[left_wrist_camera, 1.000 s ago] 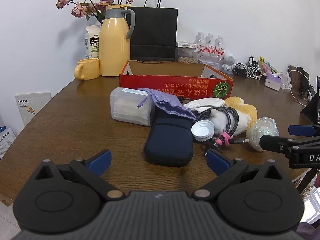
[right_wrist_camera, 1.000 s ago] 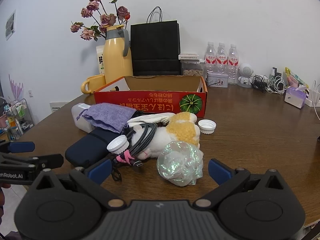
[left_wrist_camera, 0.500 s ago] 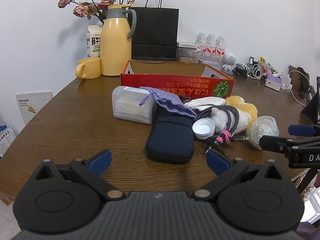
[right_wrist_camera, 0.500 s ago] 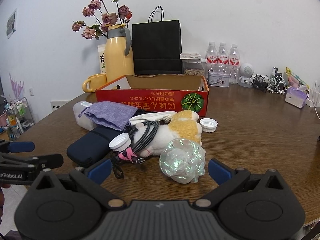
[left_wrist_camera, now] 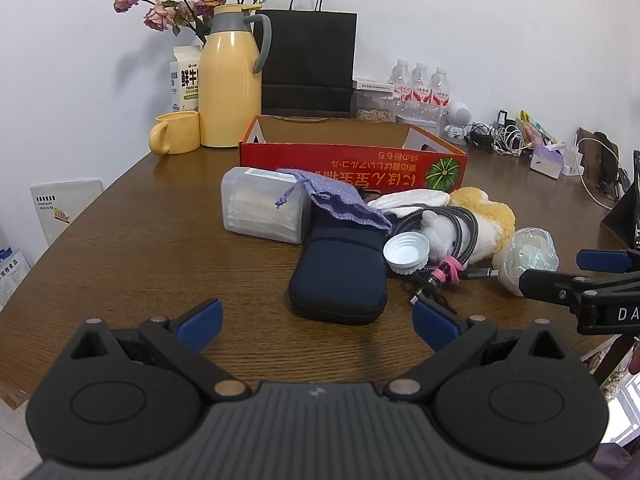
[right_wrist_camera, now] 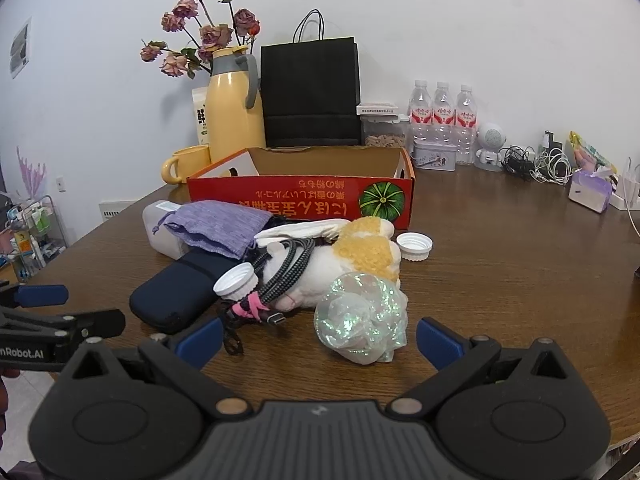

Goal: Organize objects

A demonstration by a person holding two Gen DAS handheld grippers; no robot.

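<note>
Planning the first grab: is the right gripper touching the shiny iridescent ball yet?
Apart. The right wrist view shows the right gripper open, with bare table between each blue finger and the iridescent ball.

Brown wooden table (left_wrist_camera: pixel 160 248), white wall (left_wrist_camera: pixel 480 20)

A round dark wooden table (left_wrist_camera: pixel 132 248) carries a red cardboard box (left_wrist_camera: pixel 352 160) at its middle. Nearer the front edge lie a clear plastic case (left_wrist_camera: pixel 260 212), navy pouch (left_wrist_camera: pixel 340 276), plush toy (right_wrist_camera: pixel 360 256) and white cap (right_wrist_camera: pixel 414 246).
</note>
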